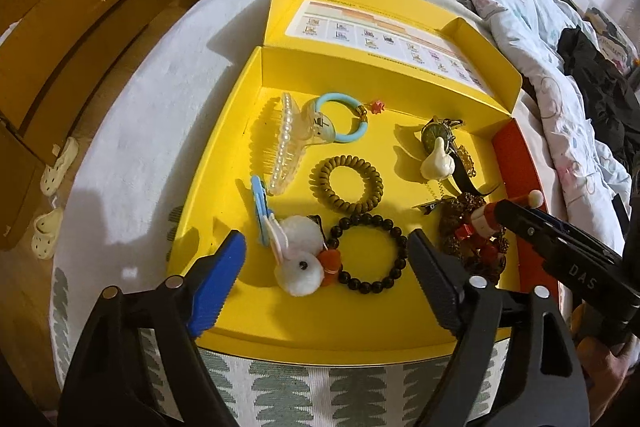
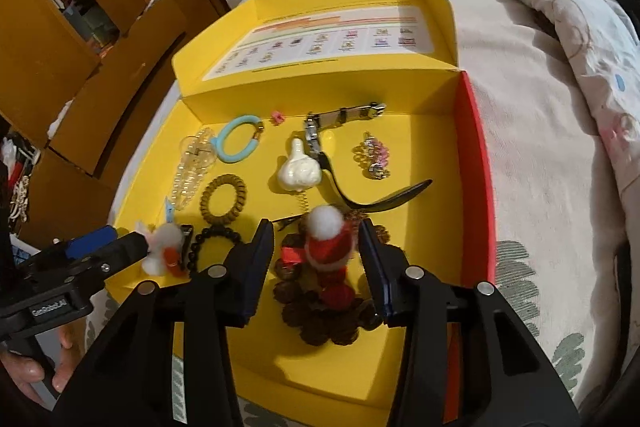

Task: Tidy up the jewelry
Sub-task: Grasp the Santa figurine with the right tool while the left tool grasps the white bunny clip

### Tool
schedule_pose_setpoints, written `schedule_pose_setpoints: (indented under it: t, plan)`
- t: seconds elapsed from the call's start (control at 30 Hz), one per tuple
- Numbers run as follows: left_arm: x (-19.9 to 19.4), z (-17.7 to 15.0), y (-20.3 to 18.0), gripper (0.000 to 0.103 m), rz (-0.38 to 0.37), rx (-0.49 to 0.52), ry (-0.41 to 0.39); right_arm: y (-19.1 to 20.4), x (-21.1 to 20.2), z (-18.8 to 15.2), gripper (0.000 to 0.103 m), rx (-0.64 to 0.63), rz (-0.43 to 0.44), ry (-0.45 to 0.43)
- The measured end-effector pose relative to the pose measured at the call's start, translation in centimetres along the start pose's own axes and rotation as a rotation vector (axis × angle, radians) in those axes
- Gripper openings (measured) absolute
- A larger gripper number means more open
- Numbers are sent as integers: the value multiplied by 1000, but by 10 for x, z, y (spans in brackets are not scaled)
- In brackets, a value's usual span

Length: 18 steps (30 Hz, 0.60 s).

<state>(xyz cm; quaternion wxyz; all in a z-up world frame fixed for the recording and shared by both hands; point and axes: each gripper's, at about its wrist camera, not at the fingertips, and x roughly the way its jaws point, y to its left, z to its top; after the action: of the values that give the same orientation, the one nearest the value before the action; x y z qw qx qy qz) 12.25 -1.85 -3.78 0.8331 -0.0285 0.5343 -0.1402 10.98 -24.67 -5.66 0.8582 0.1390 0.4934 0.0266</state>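
The red felt Santa-hat hair clip with its white pompom (image 2: 328,239) sits at the near right of the shallow yellow cardboard box (image 1: 224,155), on top of a heap of brown beaded pieces (image 2: 320,315), and the right hand-held gripper (image 2: 318,267) has its jaws either side of the hat, part-way apart; whether the pads press on the felt yet, I cannot tell. Here is the risk: that hat is soft and perched on loose beads, so a pinch on the fluff alone may let it slide out, or the lift may drag a beaded strand along and spill it over the red side wall onto the bed (image 1: 132,131). The small metal clip on a spring (image 1: 434,205) lies just beside and could snag too. Over on the left, the left hand-held gripper (image 1: 324,275) hangs with its jaws wide apart over the white fluffy rabbit hair clip (image 1: 298,259) and the black bead bracelet (image 1: 370,253), which touch each other; close there and both may come up together. The count: one Santa clip, one rabbit clip, one black bracelet, one olive spiral hair tie (image 1: 346,183), one pale blue ring bracelet with a small red star charm (image 1: 340,119), one clear pearl-lined claw clip (image 1: 286,143), one blue flat clip (image 1: 260,211), one wristwatch (image 1: 438,137), one cream garlic-shaped trinket (image 1: 436,163), one gold and pink charm cluster (image 2: 372,155), two grippers.
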Motion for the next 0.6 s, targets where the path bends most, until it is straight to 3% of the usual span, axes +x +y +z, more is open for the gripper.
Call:
schedule_pose_setpoints:
  t: [0.6]
  plan:
    - [8,-3,-7,79,2,37,13,4,5,2,45,-18,-53,-2]
